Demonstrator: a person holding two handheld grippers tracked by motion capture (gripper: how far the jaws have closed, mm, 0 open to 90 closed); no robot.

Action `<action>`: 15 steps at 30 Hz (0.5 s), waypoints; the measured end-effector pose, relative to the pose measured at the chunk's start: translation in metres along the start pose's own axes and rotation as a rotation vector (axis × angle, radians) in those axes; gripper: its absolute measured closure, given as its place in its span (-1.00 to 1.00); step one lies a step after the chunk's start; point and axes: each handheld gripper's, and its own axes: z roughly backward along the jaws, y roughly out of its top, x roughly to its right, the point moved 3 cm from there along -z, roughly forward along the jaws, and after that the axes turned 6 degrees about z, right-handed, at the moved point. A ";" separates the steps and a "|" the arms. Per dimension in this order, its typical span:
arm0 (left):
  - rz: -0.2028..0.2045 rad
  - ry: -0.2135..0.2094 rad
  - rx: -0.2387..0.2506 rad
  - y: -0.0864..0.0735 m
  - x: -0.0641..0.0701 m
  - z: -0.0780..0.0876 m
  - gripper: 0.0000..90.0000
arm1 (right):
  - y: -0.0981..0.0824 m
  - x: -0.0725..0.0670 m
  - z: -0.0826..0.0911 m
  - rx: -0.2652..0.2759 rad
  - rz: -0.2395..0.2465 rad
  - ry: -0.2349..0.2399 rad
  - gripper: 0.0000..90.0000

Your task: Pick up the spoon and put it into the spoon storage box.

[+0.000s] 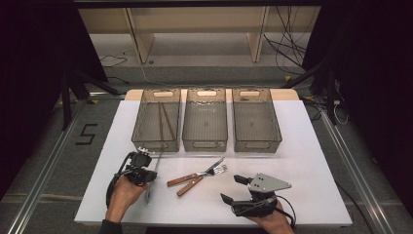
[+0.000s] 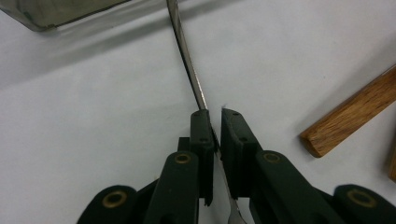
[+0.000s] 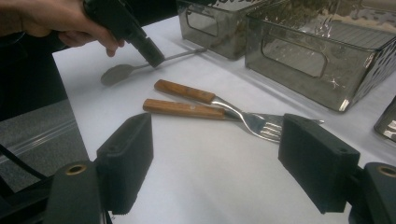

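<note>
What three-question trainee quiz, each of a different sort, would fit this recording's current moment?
1. True or false: the left gripper has its jaws shut on the handle of a spoon.
2. Which smoky bin already holds chopsticks? A) left bin B) middle bin C) right bin
3. Fill in: the two forks with ____ handles lie crossed on the white table, ahead of the open right gripper.

Key: 1 true; 2 A; 3 wooden.
</note>
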 end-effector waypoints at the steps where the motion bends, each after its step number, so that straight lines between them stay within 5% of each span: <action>1: -0.003 0.002 -0.003 0.000 -0.001 0.001 0.86 | 0.000 0.000 0.000 0.000 0.001 0.000 -0.40; 15: -0.020 -0.036 0.021 0.001 -0.002 0.008 0.99 | 0.000 0.001 0.000 0.001 0.000 -0.003 -0.40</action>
